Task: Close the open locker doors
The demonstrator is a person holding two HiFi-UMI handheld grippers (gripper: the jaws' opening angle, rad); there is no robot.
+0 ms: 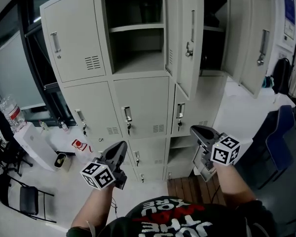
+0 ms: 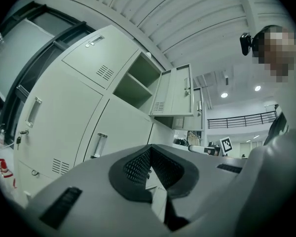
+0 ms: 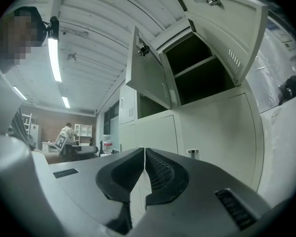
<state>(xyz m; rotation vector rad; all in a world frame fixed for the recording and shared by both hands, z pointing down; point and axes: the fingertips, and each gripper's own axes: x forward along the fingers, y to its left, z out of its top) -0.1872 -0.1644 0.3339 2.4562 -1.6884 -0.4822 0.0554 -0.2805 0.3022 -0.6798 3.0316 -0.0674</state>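
Note:
A grey locker bank point(image 1: 138, 107) fills the head view. Its top middle compartment point(image 1: 135, 33) stands open, and that door point(image 1: 185, 38) swings out toward me. The top right compartment point(image 1: 214, 28) is open too, its door point(image 1: 259, 38) swung to the right. Both grippers hang in the air short of the lockers, touching nothing. My left gripper point(image 1: 119, 149) is shut and empty below the middle column. My right gripper point(image 1: 200, 131) is shut and empty below the right column. The open doors point(image 2: 175, 90) show in the left gripper view. Two open doors point(image 3: 145, 78) point(image 3: 227, 28) show in the right gripper view.
Water bottles point(image 1: 10, 112) and a white box point(image 1: 34, 144) stand at the left, with a black folding chair point(image 1: 19, 196) nearer me. A blue chair point(image 1: 278, 142) is at the right. The lower right compartments point(image 1: 180, 154) look open-fronted. Wooden flooring point(image 1: 192, 189) lies at the lockers' foot.

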